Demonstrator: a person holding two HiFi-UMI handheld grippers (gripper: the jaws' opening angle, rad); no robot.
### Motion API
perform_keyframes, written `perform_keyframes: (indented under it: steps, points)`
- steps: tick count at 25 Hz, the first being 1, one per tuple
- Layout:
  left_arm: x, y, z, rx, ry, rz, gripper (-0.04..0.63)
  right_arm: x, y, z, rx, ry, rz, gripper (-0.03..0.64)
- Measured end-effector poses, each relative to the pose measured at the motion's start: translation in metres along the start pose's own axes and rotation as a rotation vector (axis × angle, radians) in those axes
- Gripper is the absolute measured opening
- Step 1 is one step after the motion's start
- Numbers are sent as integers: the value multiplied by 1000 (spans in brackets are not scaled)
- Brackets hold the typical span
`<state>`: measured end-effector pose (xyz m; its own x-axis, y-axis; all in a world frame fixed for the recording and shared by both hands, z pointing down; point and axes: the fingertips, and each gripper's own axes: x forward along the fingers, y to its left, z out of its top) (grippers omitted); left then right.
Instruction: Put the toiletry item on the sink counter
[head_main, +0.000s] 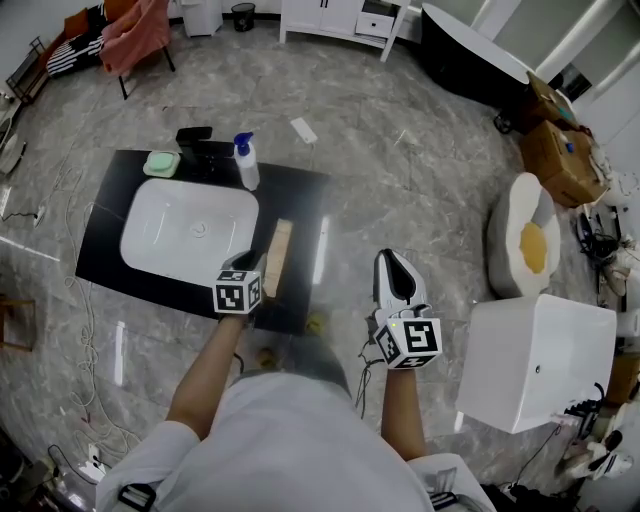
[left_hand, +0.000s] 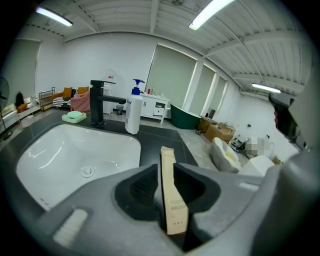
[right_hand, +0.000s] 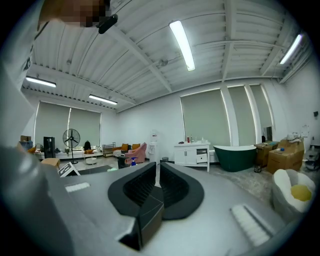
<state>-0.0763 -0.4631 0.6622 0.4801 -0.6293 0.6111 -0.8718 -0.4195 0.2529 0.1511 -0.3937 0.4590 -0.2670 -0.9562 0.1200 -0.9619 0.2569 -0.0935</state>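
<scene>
**Finding – placement.** The toothbrush box (head_main: 277, 258) lay flat on the black sink counter (head_main: 300, 190), just right of the white basin (head_main: 190, 225) and roughly parallel to its edge. The box's near end was close to the surface's front edge.

The left gripper (head_main: 252, 265) hung over that near end with its fingers (left_hand: 142, 187) apart. The box showed in the gap between them, and neither pad appeared to press on it.

The right gripper (head_main: 392, 258) was off to the side over the floor, its fingers drawn together on nothing.

**Judgement – step in hand.** The item looked delivered, so the remaining work was a clean withdrawal.
- Hold the fingers wide and draw back along the box's own line, not across it.
- A sideways drift could catch a pad on the light carton and skid it toward the edge.
- The right gripper had no part to play and was best kept clear.

**Views compared.**
- The head view alone showed the box's full length, its seat on the surface, and the pump bottle (head_main: 246, 163), faucet (head_main: 195, 140) and green soap dish (head_main: 161, 163) well behind.
- The left gripper view alone showed the clearance at the pads, wider at the left pad than at the right, and the print on the carton.
- The right gripper view confirmed its own closed fingers, but little of the counter.
</scene>
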Motion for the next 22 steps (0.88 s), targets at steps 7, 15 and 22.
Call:
perform_keyframes:
  steps: [7, 15, 22]
  points:
    - [-28, -8, 9, 72, -52, -16, 56, -12, 16, 4, -1, -19, -8, 26]
    - [-62, -21, 24, 95, -113, -44, 22, -29, 29, 11, -2, -36, -23, 26]
    - [-95, -25, 35, 108, -185, -44, -2, -42, 47, 11, -8, -45, -19, 26]
